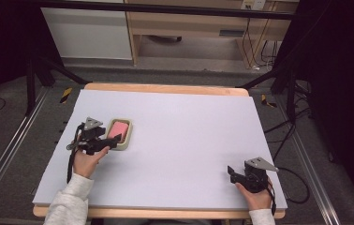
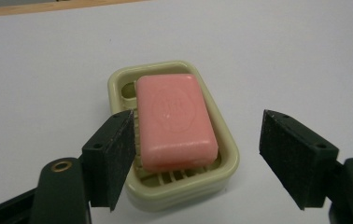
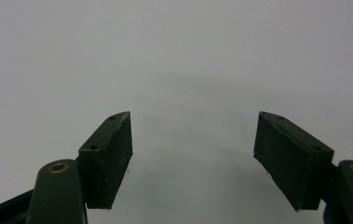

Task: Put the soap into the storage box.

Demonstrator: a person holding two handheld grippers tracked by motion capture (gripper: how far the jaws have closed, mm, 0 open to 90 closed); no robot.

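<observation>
While pink soap [image 2: 176,120] sits in the soap dish [image 2: 228,161] on the tabletop [image 1: 184,136], left gripper [image 2: 195,158] jaws apart just beside dish, clamping nothing, right gripper [image 3: 193,156] well apart from dish, jaws apart, empty

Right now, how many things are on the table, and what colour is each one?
Pink: 1, the soap bar
Pale green: 1, the soap dish that the soap bar lies in
Black: 2, the left gripper and the right gripper, each held in a hand
Total: 4
</observation>
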